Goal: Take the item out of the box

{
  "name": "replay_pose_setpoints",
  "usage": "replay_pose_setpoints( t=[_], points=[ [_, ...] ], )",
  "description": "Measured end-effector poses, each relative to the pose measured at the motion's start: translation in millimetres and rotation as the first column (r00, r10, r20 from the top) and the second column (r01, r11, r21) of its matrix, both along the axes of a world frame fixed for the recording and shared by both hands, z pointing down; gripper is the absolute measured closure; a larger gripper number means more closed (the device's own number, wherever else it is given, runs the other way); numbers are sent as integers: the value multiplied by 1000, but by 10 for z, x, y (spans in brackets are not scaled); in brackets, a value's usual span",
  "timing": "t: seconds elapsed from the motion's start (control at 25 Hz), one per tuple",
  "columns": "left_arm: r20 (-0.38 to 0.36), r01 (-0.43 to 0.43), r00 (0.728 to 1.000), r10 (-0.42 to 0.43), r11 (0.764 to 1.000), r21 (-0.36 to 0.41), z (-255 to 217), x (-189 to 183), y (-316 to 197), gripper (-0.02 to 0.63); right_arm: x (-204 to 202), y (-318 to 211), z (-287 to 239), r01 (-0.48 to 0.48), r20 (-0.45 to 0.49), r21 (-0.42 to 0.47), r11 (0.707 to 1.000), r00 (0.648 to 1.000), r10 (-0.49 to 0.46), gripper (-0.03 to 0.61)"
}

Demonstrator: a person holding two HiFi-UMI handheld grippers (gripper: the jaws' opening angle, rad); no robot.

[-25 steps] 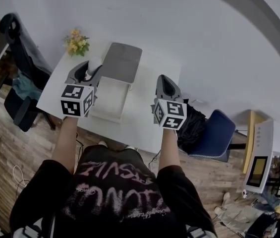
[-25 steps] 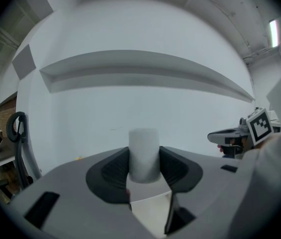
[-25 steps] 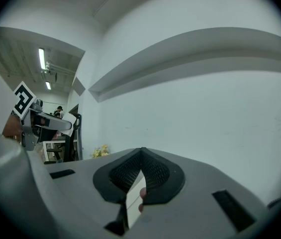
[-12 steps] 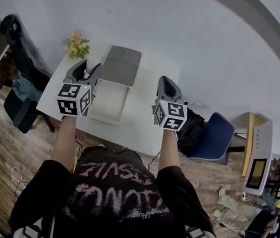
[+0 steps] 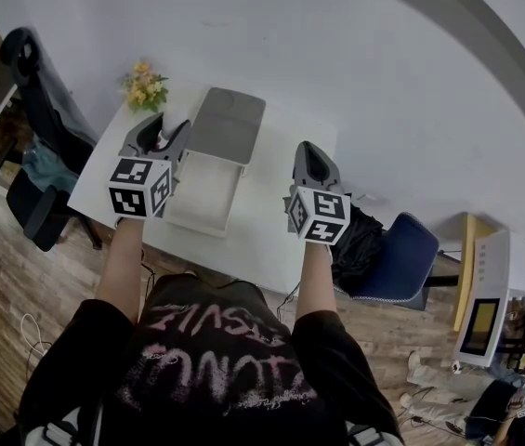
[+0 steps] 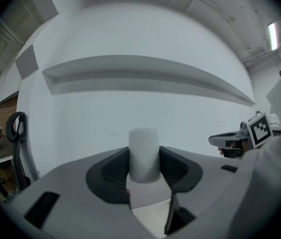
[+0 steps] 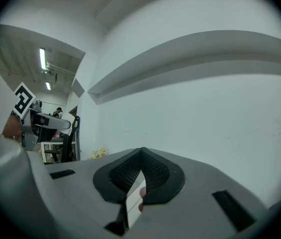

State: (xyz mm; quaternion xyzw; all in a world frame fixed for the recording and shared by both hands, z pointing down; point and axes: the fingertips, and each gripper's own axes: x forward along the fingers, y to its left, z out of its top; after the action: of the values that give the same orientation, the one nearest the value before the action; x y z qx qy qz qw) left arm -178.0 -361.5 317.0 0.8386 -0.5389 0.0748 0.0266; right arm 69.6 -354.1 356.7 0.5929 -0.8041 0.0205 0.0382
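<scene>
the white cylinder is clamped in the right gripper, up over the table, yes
Not the right: the left gripper clamps the white cylinder, as the left gripper view shows. The right gripper is shut with nothing in it.

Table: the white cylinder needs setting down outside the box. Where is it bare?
Bare tabletop lies right of the open box, around the right gripper. The far left corner is crowded: flowers, and the left gripper holding the white cylinder.
</scene>
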Motion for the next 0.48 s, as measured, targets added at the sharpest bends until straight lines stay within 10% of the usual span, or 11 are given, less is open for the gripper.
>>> replay_pose_setpoints(
  t=[0.48],
  points=[
    [7,-12,1000,12,1000,1,-1,-45,-32,436,-65,-34,-14,2,-11,1,1000,1000,-2,571]
  ],
)
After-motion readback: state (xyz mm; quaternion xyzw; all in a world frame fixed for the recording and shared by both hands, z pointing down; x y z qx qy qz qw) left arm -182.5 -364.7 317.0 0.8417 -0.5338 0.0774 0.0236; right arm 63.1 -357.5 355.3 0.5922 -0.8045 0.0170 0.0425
